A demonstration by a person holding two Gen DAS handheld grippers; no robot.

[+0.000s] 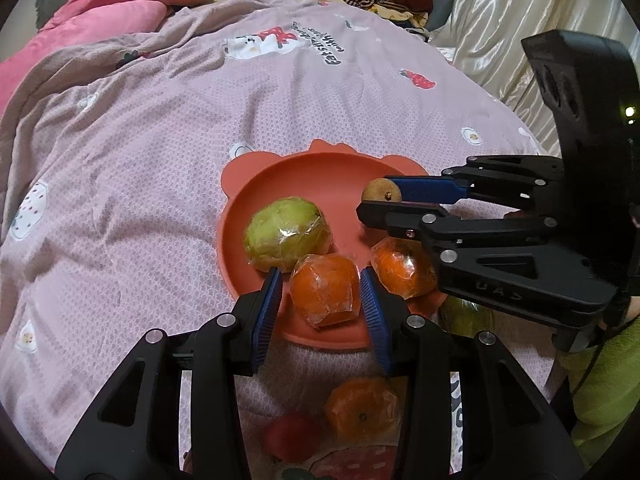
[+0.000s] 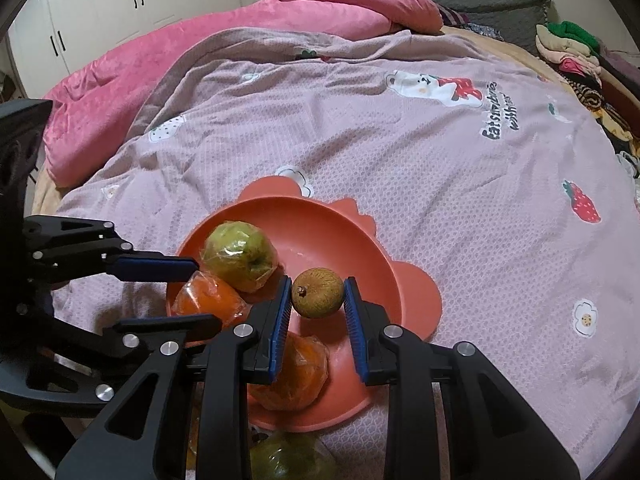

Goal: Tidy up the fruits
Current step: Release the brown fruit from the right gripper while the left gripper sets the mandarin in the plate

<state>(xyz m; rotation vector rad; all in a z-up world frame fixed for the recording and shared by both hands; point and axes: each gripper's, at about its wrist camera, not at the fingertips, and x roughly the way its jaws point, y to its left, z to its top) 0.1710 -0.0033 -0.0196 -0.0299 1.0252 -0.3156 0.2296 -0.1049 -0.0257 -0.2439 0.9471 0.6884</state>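
Seemingly both grippers over bowl rim.

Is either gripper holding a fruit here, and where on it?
Right gripper pinches the small brown fruit across its sides. Left gripper brackets a wrapped orange; contact cannot be told.

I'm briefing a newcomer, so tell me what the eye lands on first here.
The coral plate on the pink bedspread holds wrapped fruit. The right gripper holds a small brown fruit above it. The left gripper has its jaws around a wrapped orange at the plate's near edge.
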